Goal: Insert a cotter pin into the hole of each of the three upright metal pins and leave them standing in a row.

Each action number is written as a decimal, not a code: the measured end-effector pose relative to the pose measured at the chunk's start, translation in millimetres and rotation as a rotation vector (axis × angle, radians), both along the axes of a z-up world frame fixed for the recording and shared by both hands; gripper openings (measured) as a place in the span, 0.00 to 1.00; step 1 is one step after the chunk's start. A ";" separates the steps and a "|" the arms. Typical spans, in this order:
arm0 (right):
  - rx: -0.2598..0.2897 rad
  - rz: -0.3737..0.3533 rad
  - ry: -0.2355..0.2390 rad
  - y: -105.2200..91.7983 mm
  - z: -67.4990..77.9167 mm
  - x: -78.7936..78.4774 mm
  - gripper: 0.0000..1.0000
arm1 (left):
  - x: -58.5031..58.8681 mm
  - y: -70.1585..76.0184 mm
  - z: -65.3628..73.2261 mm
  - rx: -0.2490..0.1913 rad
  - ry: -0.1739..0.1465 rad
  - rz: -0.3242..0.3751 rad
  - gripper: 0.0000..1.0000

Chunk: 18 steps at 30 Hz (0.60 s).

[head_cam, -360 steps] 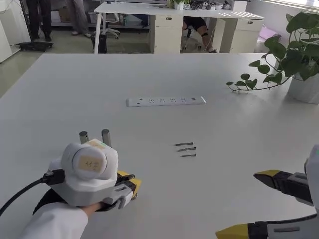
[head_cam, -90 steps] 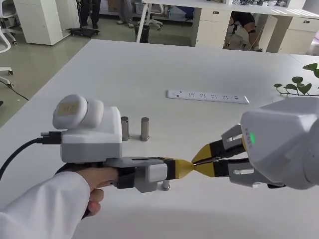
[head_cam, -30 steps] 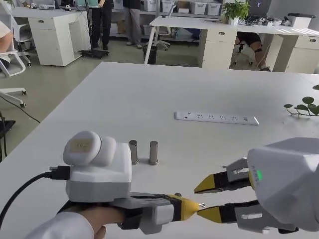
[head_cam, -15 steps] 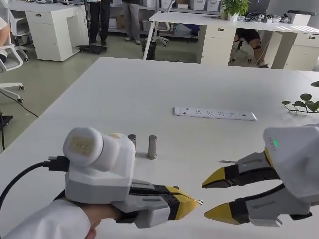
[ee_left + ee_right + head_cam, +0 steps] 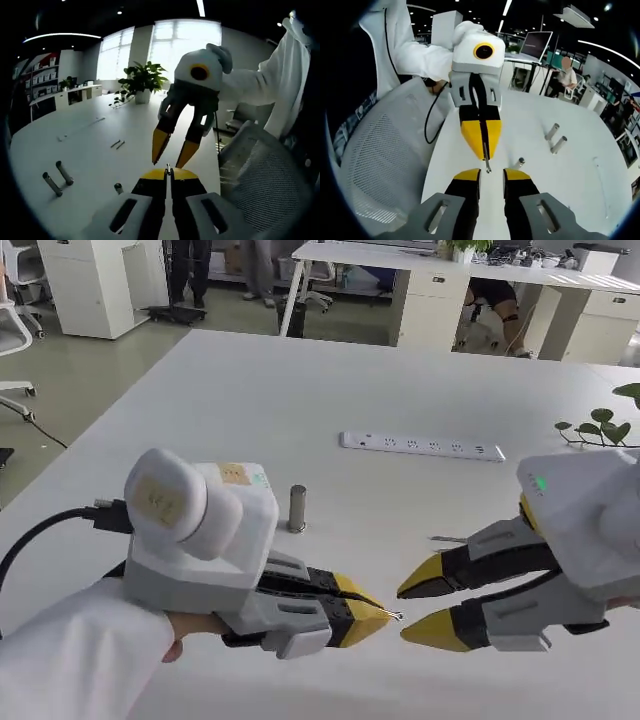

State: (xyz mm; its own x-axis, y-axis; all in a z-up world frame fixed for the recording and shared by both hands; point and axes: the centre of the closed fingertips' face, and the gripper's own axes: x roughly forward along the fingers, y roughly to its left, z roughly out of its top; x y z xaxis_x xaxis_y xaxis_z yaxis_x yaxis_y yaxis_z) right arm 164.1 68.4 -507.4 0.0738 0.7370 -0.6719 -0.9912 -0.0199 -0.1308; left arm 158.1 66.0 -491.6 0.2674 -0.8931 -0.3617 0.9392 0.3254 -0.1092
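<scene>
My left gripper [image 5: 368, 616] is shut on a thin cotter pin [image 5: 397, 617] whose looped end pokes out of its yellow tips. My right gripper [image 5: 408, 611] faces it tip to tip, open, its jaws just either side of the pin's end. In the right gripper view the cotter pin [image 5: 487, 163] hangs just above my own open jaws. One upright metal pin [image 5: 297, 508] stands behind the left gripper. The left gripper view has two metal pins [image 5: 64, 172] side by side and a third metal pin [image 5: 118, 188] apart from them. Loose cotter pins [image 5: 118, 144] lie further along the table.
A white power strip [image 5: 420, 447] lies across the table's middle. One loose cotter pin [image 5: 448, 539] rests by the right gripper. A potted plant [image 5: 600, 420] trails leaves at the right edge. Desks, chairs and people stand beyond the white table [image 5: 240, 400].
The right gripper has come down and left, closing the gap to the left gripper's tip, and its jaws have narrowed a little. The left gripper still holds the cotter pin.
</scene>
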 end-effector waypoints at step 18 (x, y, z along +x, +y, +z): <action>-0.014 0.073 0.044 4.6 -7.0 -18.2 0.00 | -12.6 -3.6 -2.7 0.068 -0.109 -0.112 0.00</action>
